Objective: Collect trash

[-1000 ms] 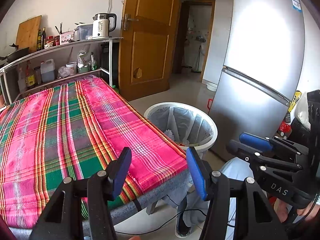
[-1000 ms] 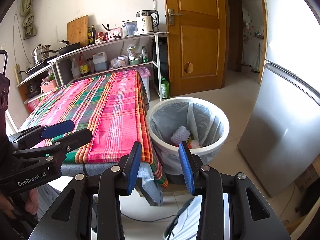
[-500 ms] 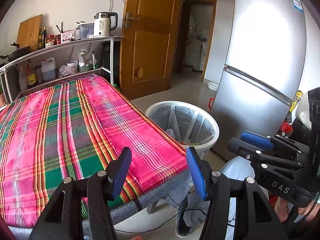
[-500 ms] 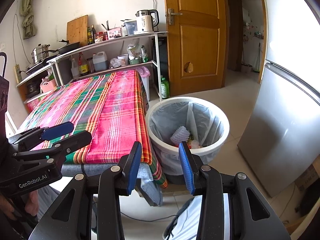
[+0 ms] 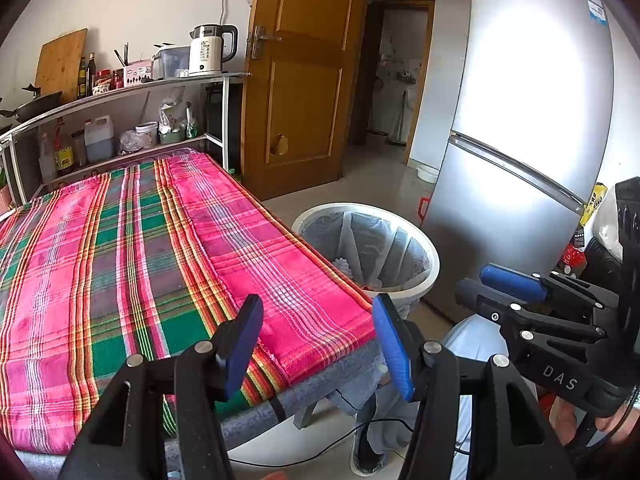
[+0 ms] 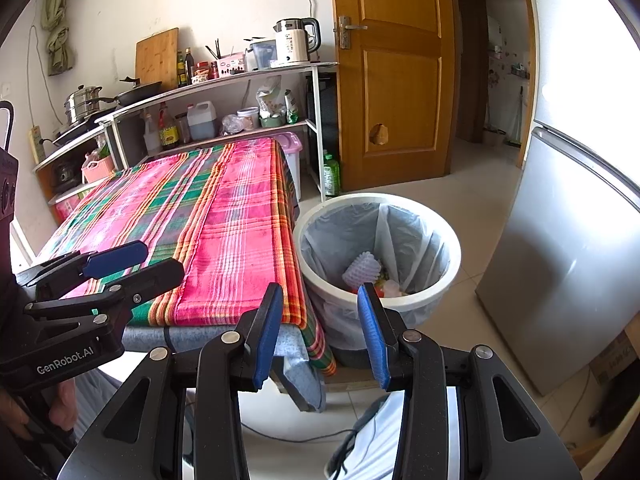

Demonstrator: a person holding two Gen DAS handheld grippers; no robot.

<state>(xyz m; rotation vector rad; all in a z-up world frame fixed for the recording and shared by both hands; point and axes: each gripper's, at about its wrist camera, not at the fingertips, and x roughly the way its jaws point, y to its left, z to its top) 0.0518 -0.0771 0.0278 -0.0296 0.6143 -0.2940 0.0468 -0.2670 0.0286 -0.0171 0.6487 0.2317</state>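
A white trash bin [image 6: 438, 232] with a grey liner stands on the floor by the table's near right corner; it also shows in the left wrist view [image 5: 424, 248]. Inside lie a white foam fruit net [image 6: 362, 268] and some mixed scraps. My left gripper [image 5: 318, 344] is open and empty, held above the table's front edge. My right gripper [image 6: 318, 330] is open and empty, held short of the bin, level with the table corner. Each gripper shows in the other's view, the right one [image 5: 496, 292] and the left one [image 6: 140, 266].
The table [image 6: 224, 216] carries a pink and green plaid cloth. A shelf rack [image 6: 224, 80] with a kettle, bottles and pans stands behind it. A silver fridge [image 6: 580, 220] stands to the right of the bin, and a wooden door [image 6: 400, 80] is at the back.
Both grippers stay open and nearly still. The left wrist view has drifted slightly.
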